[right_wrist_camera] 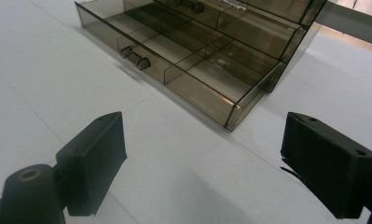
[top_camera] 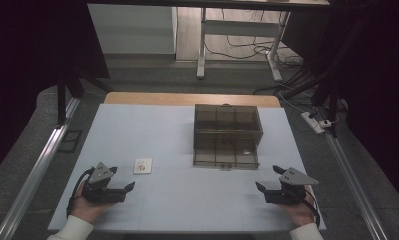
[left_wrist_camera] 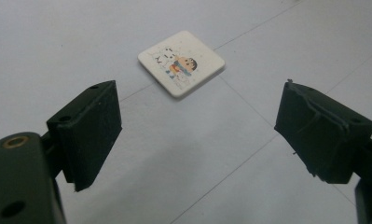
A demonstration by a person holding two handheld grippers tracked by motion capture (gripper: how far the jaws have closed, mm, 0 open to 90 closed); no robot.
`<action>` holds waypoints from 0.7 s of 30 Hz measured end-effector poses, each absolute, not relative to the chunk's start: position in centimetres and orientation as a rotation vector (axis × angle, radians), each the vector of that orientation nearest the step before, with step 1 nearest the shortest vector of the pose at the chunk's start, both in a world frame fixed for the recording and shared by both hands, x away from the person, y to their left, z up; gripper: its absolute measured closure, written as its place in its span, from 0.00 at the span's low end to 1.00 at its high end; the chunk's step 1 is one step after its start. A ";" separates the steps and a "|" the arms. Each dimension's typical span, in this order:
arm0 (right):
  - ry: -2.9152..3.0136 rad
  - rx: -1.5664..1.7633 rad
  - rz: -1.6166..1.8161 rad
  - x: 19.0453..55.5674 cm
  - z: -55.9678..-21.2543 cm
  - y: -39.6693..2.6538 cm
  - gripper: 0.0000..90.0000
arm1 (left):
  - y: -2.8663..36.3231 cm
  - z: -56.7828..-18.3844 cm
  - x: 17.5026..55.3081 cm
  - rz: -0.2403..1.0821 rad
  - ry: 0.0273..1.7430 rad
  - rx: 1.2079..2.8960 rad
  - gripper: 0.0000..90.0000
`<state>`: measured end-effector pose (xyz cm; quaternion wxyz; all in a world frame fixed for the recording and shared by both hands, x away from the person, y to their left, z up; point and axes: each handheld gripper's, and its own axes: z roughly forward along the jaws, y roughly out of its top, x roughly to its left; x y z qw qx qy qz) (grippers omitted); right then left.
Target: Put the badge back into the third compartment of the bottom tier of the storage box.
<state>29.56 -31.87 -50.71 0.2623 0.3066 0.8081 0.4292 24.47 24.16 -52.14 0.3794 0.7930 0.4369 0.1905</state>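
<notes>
A small white square tile point(top_camera: 142, 165) with a cartoon print lies flat on the pale table cover; the tile point(left_wrist_camera: 181, 63) sits just beyond my left jaws. My left gripper point(top_camera: 122, 178) rests near the front left, open, nothing between its jaws, a short way below-left of the tile. A smoky transparent drawer box point(top_camera: 227, 133) stands mid-table with its bottom drawer point(right_wrist_camera: 174, 65) pulled out toward me; the drawer's compartments look empty. My right gripper point(top_camera: 268, 177) sits at the front right, open and empty, below-right of the drawer.
The pale cover point(top_camera: 187, 200) spans the table, with a wooden edge point(top_camera: 187, 98) at the back. Metal rails point(top_camera: 34, 170) run along both sides. A power strip point(top_camera: 313, 121) and cables lie on the floor at the right.
</notes>
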 end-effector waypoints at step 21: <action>2.172 0.836 1.169 29.9 -50.8 -31.7 0.19 | 24.4 -52.2 24.2 0.475 1.107 2.025 0.16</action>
